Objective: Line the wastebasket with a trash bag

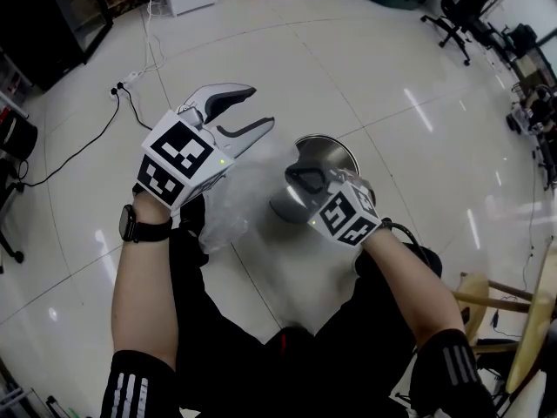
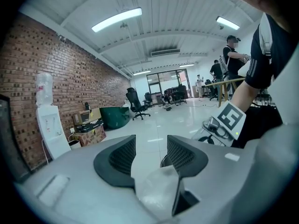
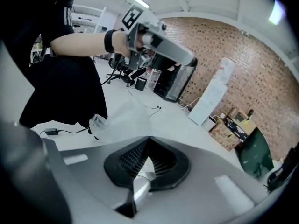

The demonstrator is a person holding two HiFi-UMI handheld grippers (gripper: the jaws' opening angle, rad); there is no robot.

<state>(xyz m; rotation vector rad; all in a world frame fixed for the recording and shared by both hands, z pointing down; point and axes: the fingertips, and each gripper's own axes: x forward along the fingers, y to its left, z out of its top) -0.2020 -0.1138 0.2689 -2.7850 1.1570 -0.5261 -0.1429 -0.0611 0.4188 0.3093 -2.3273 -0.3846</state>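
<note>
The steel wastebasket [image 1: 341,149] stands on the floor, and the clear trash bag [image 1: 228,200] hangs bunched just left of it. Over its rim, the right gripper [image 1: 294,176] has its jaws pressed together on a fold of film. The left gripper [image 1: 261,105], further left, has its jaws spread with film loose at their root. This looks like the step of opening the bag, so next the left jaws should pinch the opposite mouth edge.
</note>
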